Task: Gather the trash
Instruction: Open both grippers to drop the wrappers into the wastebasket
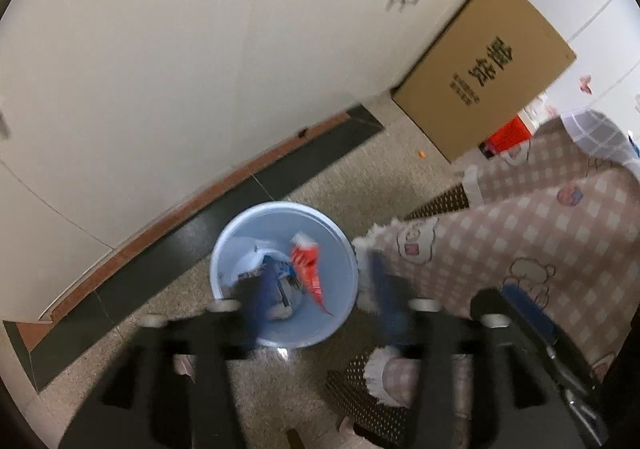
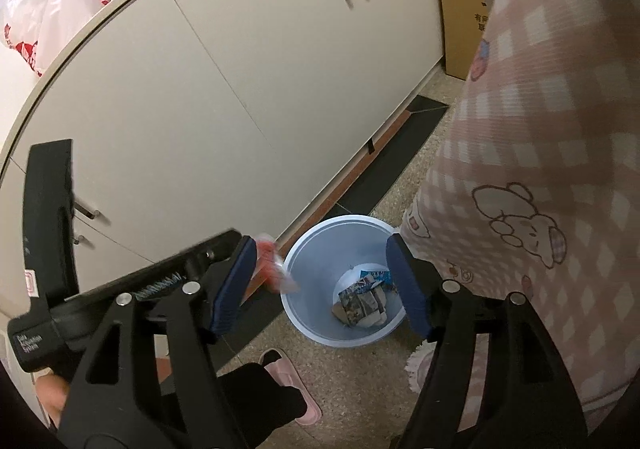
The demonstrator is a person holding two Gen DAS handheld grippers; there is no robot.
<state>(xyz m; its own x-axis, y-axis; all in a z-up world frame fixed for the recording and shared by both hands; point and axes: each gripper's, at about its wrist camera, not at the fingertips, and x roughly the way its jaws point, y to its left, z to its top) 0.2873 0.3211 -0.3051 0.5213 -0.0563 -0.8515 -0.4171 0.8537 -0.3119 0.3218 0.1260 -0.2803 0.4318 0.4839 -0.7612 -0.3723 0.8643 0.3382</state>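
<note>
Both grippers hang agape and empty over the blue bin — the red wrapper is dropping in, though it might snag the rim and spill onto the floor.

The bin stands on the floor just before the cabinet, with crumpled wrappers lying at its bottom. Another wrapper is over its open mouth. My leg is right of the bin, my slipper nearer me, and a cardboard box stands farther along the cabinet.
</note>
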